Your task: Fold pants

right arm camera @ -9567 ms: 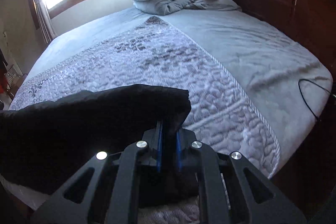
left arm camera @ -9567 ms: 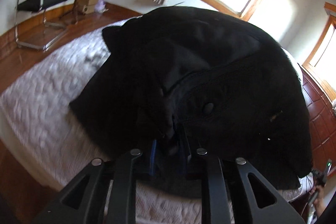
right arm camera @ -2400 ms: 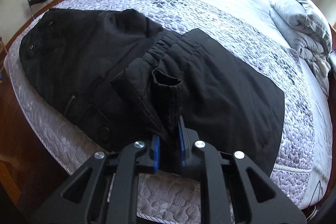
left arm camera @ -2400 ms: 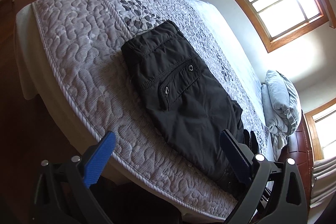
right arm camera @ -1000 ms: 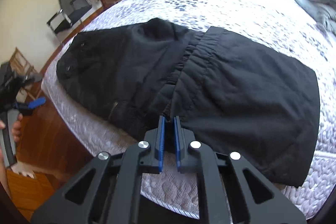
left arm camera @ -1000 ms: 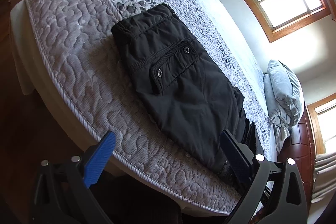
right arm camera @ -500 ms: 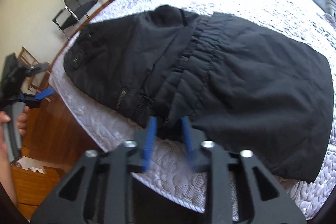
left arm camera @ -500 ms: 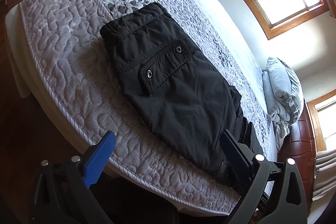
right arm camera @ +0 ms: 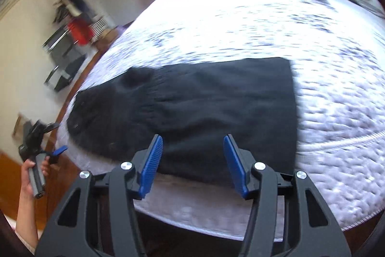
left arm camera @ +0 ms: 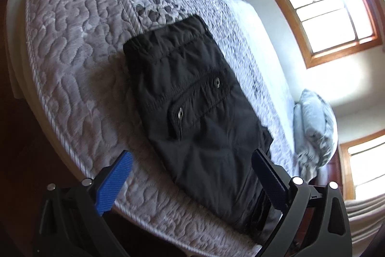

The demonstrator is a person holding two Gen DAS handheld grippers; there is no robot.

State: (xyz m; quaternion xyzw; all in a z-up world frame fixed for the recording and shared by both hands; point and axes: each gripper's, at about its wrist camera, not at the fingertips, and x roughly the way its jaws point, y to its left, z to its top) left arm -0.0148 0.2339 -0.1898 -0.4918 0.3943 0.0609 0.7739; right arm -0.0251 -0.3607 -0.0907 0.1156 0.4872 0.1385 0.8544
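Note:
Black pants (left arm camera: 192, 107) lie folded in a long flat bundle on the bed's quilted grey cover (left arm camera: 72, 40), a buttoned pocket flap facing up. They also show in the blurred right wrist view (right arm camera: 204, 107), near the bed's front edge. My left gripper (left arm camera: 192, 175) is open and empty, held off the bed's edge, apart from the pants. My right gripper (right arm camera: 192, 155) is open and empty, just in front of the pants' near edge. The left gripper also shows in the right wrist view (right arm camera: 50, 151), held in a hand at far left.
A bundled grey duvet (left arm camera: 312, 127) lies at the head of the bed. Windows (left arm camera: 332, 11) are behind the bed. A metal chair (right arm camera: 62, 64) and a rack with clothes (right arm camera: 77, 23) stand on the wooden floor past the bed's far corner.
My right gripper has opened, let go of the pants and drawn back; the fold now lies flat. My left gripper stayed open and shifted a little along the bed.

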